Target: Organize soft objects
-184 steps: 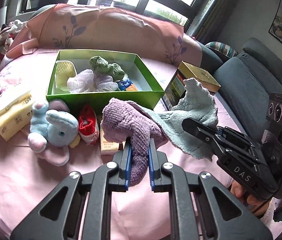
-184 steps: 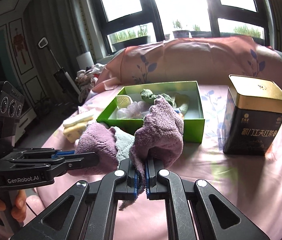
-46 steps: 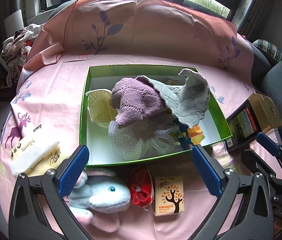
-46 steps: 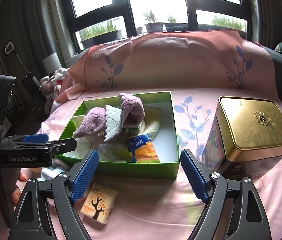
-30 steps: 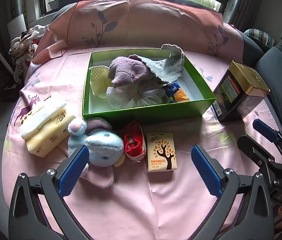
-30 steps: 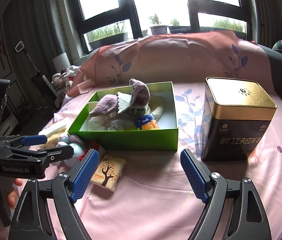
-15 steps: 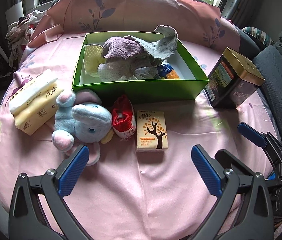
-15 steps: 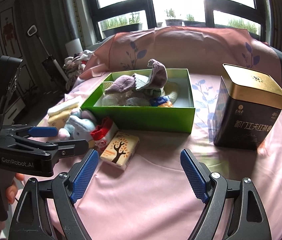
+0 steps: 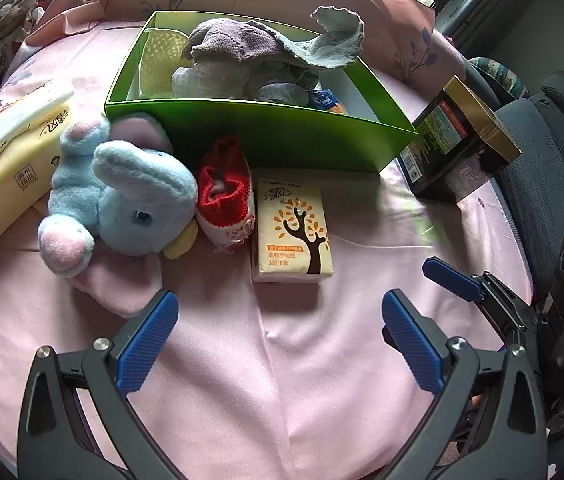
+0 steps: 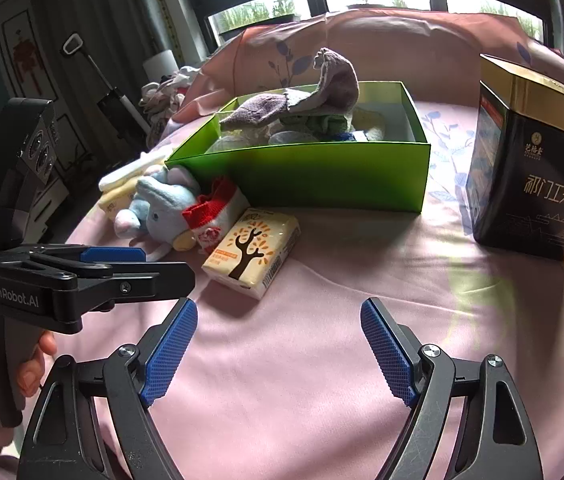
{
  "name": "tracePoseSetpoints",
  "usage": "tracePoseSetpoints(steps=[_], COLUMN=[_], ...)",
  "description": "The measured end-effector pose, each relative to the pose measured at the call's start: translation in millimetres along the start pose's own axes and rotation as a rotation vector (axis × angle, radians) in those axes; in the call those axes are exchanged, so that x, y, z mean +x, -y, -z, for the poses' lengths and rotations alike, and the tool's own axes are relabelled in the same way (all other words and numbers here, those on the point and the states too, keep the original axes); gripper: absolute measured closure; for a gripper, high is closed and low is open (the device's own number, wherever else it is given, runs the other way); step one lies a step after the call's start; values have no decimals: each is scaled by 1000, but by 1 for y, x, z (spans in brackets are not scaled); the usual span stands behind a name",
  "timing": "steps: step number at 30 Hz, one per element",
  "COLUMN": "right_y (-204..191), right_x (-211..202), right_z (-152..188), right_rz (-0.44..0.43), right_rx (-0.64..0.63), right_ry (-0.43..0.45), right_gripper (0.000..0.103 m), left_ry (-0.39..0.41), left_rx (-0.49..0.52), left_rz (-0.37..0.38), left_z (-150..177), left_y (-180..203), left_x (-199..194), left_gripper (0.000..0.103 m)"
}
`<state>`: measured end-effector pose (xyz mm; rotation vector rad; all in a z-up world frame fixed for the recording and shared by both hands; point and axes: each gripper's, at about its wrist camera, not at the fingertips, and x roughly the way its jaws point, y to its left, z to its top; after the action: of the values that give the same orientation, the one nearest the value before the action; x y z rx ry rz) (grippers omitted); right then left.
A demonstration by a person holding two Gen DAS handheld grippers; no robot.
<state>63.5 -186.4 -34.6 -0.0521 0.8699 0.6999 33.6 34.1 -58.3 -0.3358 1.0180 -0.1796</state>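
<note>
As both tilt down over the pink cloth: left gripper and right gripper, jaws apart, empty.

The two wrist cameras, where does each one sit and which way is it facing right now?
Left wrist view: sits on the left gripper, looking down at the plush elephant, red sock and tissue pack; its open jaws show, with the right gripper at the right edge.
Right wrist view: sits on the right gripper, looking across the table toward the windows; its open jaws, the left gripper and a hand show.
Shared: the green box, tissue pack and tea tin.
</note>
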Motion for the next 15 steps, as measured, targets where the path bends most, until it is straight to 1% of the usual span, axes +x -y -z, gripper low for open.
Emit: tracePoseSetpoints(steps=[3,8,9,12,15], right_y=[-1,-4,-5,-7,-8], right_x=[5,14,15,22,30], right_z=[3,7,7,9,10], right_rz=[-15,-45,-55,-74,-90], right_rx=[-10,-18,-20,-26,-23], right_ry=[-12,-26,-27,-33,-43], right_gripper=[19,19,19,19,19], left_ry=[-6,7,10,2,-7], left_rx=[-18,-42,-44,-42,-34], left_rz=[52,192,207,210,192], left_z=[0,1,1,-1,-4], left_y=[-4,-8,-9,-8,-5], left_x=[3,1,0,3,8], left_gripper=[1,1,1,2,2])
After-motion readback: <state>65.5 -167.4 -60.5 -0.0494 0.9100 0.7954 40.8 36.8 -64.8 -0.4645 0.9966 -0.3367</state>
